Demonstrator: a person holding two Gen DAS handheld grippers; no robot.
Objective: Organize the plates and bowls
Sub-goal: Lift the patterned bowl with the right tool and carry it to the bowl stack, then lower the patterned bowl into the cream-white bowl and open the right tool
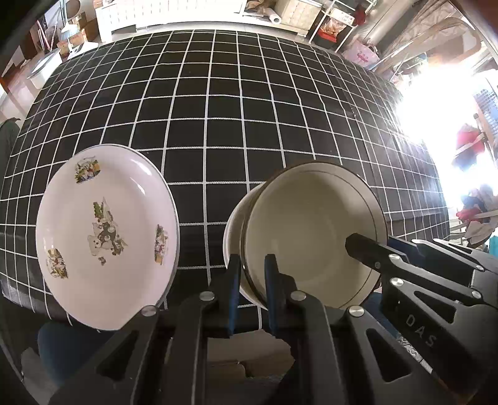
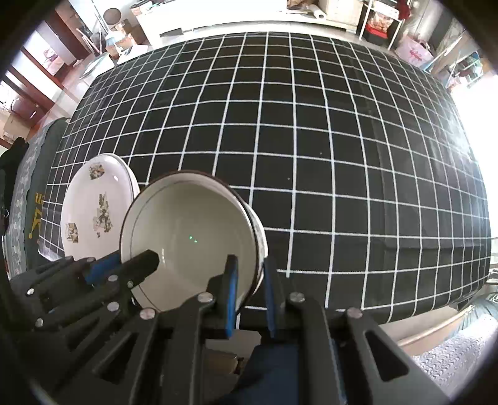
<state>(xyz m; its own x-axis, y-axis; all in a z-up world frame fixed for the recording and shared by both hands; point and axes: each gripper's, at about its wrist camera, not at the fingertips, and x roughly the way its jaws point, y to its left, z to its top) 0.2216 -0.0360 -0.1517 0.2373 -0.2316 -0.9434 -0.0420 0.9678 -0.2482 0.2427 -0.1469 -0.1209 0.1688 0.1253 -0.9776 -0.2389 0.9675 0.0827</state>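
I am gripping one cream bowl [image 1: 311,230] with both tools: my left gripper [image 1: 252,274] is clamping the rim on one side, and my right gripper [image 2: 250,280] is clamping the opposite side of the same rim. The bowl is tilting steeply toward me, near the front edge of the table. A second rim is showing just behind it in the left wrist view; whether that is another nested bowl I cannot tell.

Progress, as I judge it: early to middle. The patterned plate [image 1: 105,236] is sitting beside the bowl, toward my left, apart from it and not stacked. The bowl is not yet set down, so placing it and grouping the pieces are remaining.

The black tablecloth [image 1: 233,109] with white grid lines is covering the table. Beyond it, shelves [image 2: 379,18], boxes and strong window glare [image 1: 435,102] are filling the room.
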